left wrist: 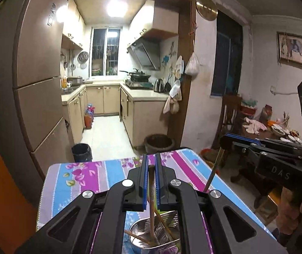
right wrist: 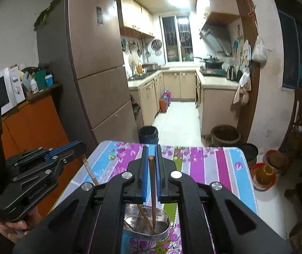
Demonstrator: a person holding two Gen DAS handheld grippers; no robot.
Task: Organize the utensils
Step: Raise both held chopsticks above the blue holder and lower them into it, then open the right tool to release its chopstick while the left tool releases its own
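With the metal holder (right wrist: 148, 222) sitting nearest on the bench (right wrist: 214, 160), each set of tongs is clamped tight on one chopstick: the left tongs (left wrist: 150, 180) have theirs (left wrist: 151, 192) standing over the holder, the right tongs (right wrist: 150, 169) have theirs (right wrist: 152, 190) with its tip down inside it. I'd lower both straight in before letting go (tilted ones could flick back out). Count: one holder, two held chopsticks, maybe three more already inside, hard to tell.

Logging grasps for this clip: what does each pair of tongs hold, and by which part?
Each holds one chopstick near its upper end: the left tongs a brown chopstick, the right tongs another chopstick. Both tips hang into the metal holder.
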